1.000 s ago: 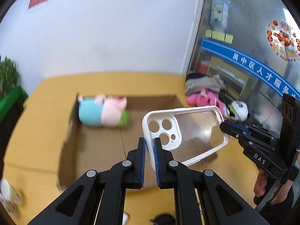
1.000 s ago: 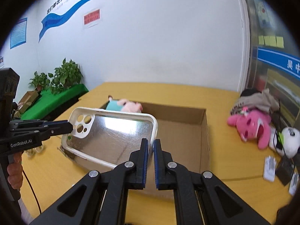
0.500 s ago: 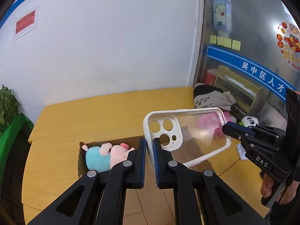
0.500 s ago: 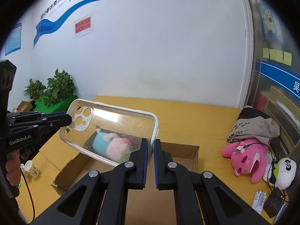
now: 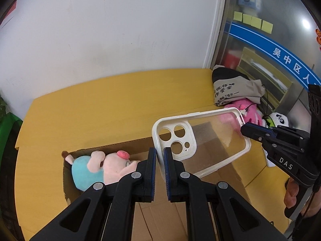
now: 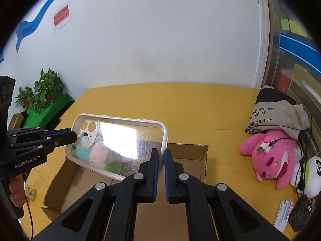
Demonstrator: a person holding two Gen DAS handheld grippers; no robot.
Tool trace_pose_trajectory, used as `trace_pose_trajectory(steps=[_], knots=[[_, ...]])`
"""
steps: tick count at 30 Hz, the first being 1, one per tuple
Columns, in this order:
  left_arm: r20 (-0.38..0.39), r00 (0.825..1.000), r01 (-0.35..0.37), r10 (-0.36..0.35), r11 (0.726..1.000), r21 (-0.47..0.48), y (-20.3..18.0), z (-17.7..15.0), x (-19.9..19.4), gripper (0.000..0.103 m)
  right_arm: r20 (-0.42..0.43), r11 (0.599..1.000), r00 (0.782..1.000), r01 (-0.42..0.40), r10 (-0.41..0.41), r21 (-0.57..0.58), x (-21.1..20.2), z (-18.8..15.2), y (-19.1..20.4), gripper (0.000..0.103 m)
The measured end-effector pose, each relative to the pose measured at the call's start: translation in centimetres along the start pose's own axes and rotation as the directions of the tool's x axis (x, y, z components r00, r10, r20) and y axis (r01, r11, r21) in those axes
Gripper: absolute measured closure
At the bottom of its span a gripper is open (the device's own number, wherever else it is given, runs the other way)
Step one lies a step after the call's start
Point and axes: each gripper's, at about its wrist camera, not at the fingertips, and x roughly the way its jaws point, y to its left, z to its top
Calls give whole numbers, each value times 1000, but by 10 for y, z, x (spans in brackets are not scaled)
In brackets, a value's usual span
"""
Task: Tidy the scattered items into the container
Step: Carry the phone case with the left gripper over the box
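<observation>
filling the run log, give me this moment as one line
both tongs shut on phone case | left tongs at camera end | right tongs at opposite end | case above cardboard box | plush pig in box

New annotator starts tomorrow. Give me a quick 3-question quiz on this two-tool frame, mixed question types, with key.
1. True or false: the clear phone case is held at both ends, by the left tool and the right tool.
2. Multiple choice: what already lies inside the cardboard box? A) the pink bear B) a plush pig with a teal body C) the panda
3. Fill in: the pink plush bear lies on the yellow ______, outside the box.

Key: 1 true; 2 B, the plush pig; 3 table.
</observation>
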Motion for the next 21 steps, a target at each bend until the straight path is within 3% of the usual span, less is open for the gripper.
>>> trace_pose_trajectory(steps=[10,21], knots=[[-154,988,14,-21,999,-43,11,-5,99,96,-156,999,988,12,-5,45,91,-12,-29,98],[-265,964,8,-17,999,-37,7,-26,169,96,-323,996,945,65,-43,58,160,-40,-46,98]])
